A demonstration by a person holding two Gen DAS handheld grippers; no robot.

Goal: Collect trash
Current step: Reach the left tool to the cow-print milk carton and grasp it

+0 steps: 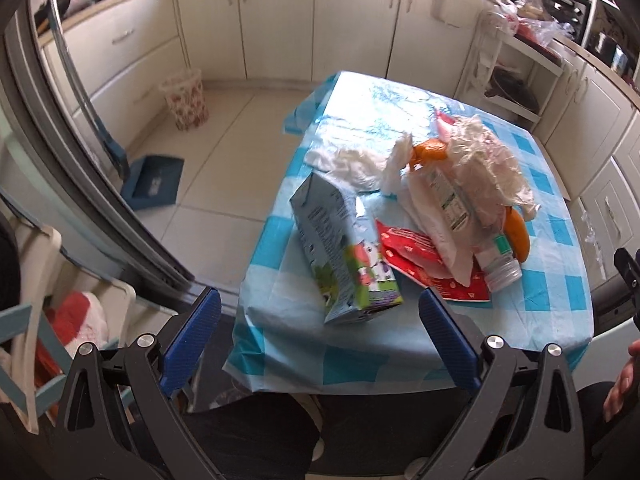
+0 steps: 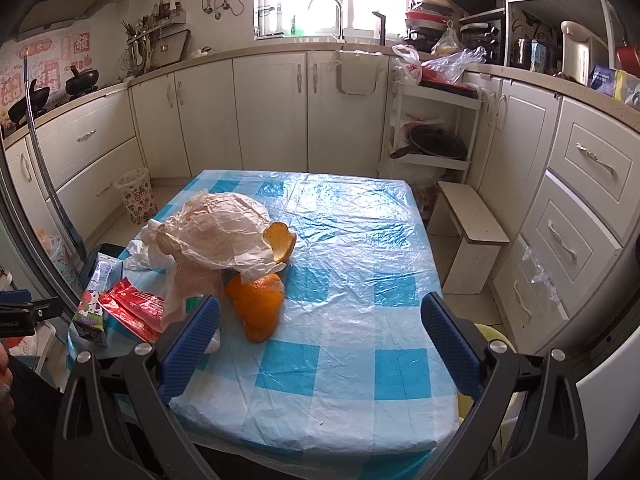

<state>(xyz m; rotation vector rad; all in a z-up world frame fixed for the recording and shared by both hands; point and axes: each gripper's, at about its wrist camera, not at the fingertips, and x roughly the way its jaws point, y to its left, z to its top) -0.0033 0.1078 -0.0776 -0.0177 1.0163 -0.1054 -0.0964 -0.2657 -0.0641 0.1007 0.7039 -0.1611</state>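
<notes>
Kitchen w/ cream cabinets; table (image 2: 352,360) under a blue-check plastic cloth. Trash sits in one heap at its left side: milk carton (image 1: 340,248), red wrapper (image 1: 416,256), crumpled plastic bag (image 2: 212,232), orange peel (image 2: 258,304), capped bottle (image 1: 496,264), tissues (image 1: 356,164). Left gripper (image 1: 320,332) wide open, empty, short of the carton. Right gripper (image 2: 320,340) also wide, empty, above bare cloth near the peel. Wastebasket (image 1: 186,100) is on the floor, well apart. Risks: carton tips when nudged; bag drags the peel or bottle off w/ it; fingers snag the slick cloth.

A home kitchen: cream cabinets (image 2: 272,112), sink tap (image 2: 326,16), wok (image 2: 82,76) on stove.
</notes>
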